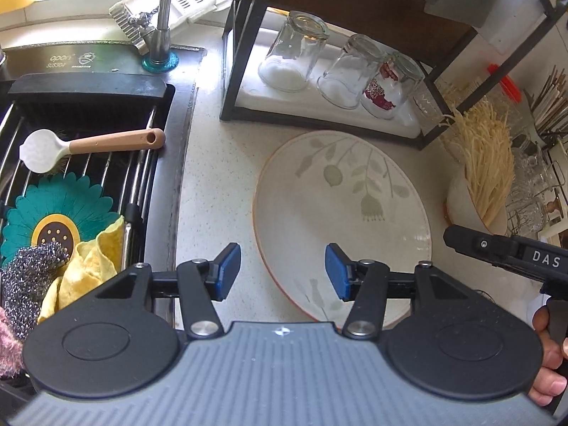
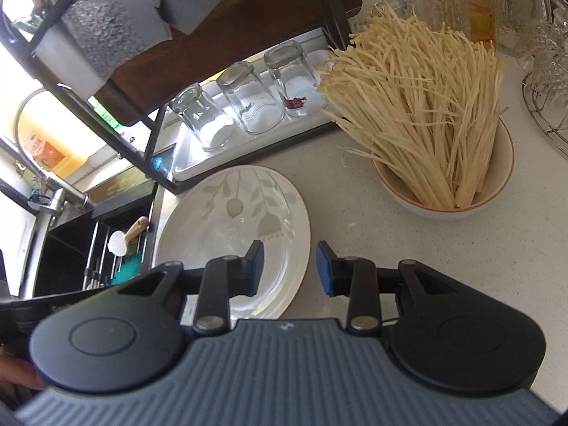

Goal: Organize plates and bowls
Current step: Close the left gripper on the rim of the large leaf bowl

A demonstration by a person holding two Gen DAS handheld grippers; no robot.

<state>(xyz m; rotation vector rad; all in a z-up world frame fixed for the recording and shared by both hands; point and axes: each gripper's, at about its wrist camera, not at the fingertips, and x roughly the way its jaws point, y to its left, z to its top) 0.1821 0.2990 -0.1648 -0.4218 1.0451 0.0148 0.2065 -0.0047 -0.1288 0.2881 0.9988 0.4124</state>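
A white plate (image 1: 340, 220) with a grey leaf pattern and an orange rim lies flat on the pale counter; it also shows in the right wrist view (image 2: 227, 223). A white bowl (image 2: 461, 206) full of enoki mushrooms stands to its right, seen at the edge of the left wrist view (image 1: 475, 209). My left gripper (image 1: 283, 271) is open and empty, its jaws straddling the plate's left rim from above. My right gripper (image 2: 289, 268) is open and empty, over the plate's right rim. The right gripper's body shows in the left view (image 1: 514, 255).
A black rack (image 1: 241, 56) holds a white tray with three upturned glasses (image 1: 294, 53). The sink (image 1: 71, 149) at left holds a brush, a teal flower mat, scourer and yellow cloth. A faucet (image 1: 161, 21) stands behind. Glassware (image 2: 546, 71) crowds the far right.
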